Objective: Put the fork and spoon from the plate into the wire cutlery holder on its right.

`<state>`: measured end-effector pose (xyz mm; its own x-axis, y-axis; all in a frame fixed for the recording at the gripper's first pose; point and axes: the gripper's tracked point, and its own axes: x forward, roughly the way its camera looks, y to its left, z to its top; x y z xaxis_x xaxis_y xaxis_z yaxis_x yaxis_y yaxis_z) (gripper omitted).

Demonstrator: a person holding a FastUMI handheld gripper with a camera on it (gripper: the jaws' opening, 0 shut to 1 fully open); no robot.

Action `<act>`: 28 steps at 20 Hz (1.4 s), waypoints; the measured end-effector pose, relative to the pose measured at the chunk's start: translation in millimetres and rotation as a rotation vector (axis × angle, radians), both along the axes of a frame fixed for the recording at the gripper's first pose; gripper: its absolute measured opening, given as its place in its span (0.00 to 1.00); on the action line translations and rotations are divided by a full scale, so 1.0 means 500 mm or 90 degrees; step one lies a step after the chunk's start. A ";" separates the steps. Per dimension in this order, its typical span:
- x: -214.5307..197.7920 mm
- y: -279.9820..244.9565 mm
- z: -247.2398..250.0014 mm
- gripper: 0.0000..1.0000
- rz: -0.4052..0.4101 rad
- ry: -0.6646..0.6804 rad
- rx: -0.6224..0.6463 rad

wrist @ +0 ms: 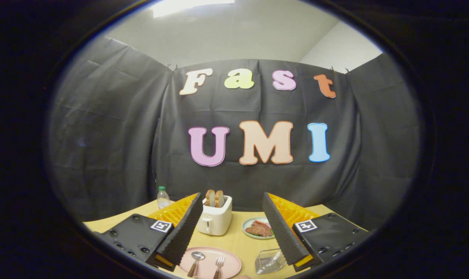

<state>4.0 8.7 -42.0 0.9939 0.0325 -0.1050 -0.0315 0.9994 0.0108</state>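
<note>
A pink plate (230, 263) lies on the wooden table below and between my fingers. A metal spoon (196, 260) rests on its left half and a metal fork (219, 264) lies beside it, both with handles pointing toward me. To the plate's right stands the wire cutlery holder (270, 260), partly behind my right finger. My gripper (232, 226) hovers above the table, open wide, with nothing between its fingers.
A white toaster (215, 219) with two bread slices stands beyond the plate. A small dish of meat (259, 228) sits to its right. A clear bottle (163, 197) stands at the back left, near the black cloth wall.
</note>
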 end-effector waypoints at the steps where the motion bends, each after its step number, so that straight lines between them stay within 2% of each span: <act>1: 0.001 0.002 -0.016 0.99 0.003 0.010 -0.002; 9: -0.014 0.048 -0.162 0.99 0.057 0.134 0.002; 28: -0.073 0.083 -0.514 0.99 0.112 0.387 -0.054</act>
